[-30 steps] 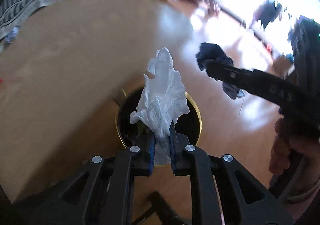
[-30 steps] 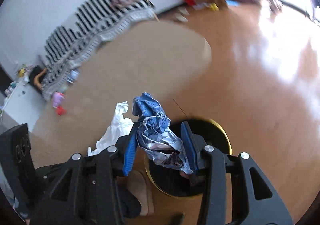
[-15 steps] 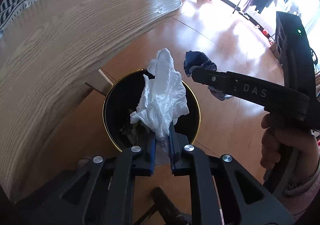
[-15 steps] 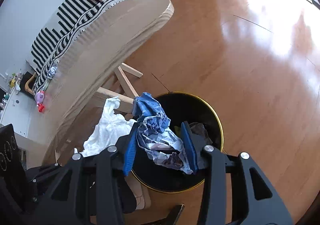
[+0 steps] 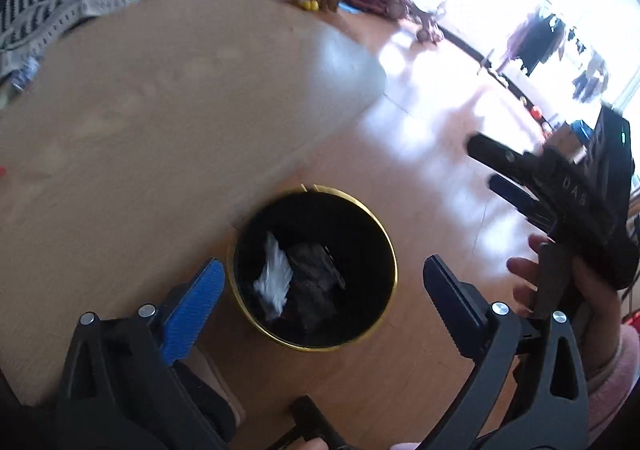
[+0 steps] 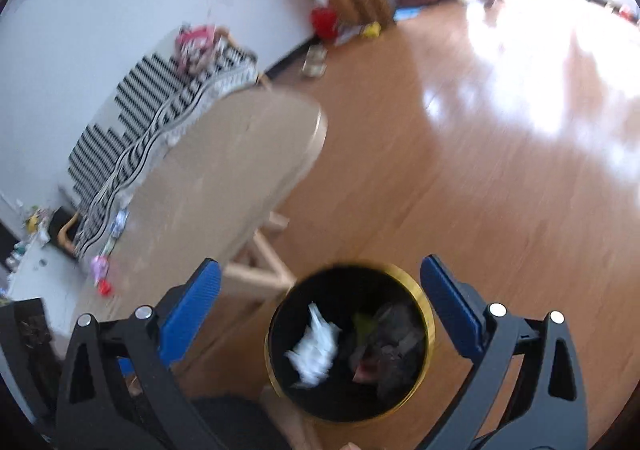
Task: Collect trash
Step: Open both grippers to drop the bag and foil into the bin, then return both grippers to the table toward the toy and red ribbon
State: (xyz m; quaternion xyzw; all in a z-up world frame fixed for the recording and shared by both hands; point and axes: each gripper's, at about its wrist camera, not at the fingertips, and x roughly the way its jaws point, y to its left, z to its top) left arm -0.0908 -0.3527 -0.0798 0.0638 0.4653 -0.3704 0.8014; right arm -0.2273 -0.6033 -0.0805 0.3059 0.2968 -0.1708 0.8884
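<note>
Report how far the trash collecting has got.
Done: the crumpled white tissue and dark crumpled wrapper lie inside the black gold-rimmed bin. In hand: nothing; the left gripper and right gripper have just been opening and stand empty above it. Left: no further trash is discernible on the blurred wooden table.

Your left wrist camera looks steeply down between its fingers onto the bin (image 5: pixel 390 246) beside the table (image 5: pixel 160 121), fairly near. Your right wrist camera tilts less steeply from the other side, onto the same bin (image 6: pixel 427 314), table (image 6: pixel 224 177) and floor (image 6: pixel 500 153).
</note>
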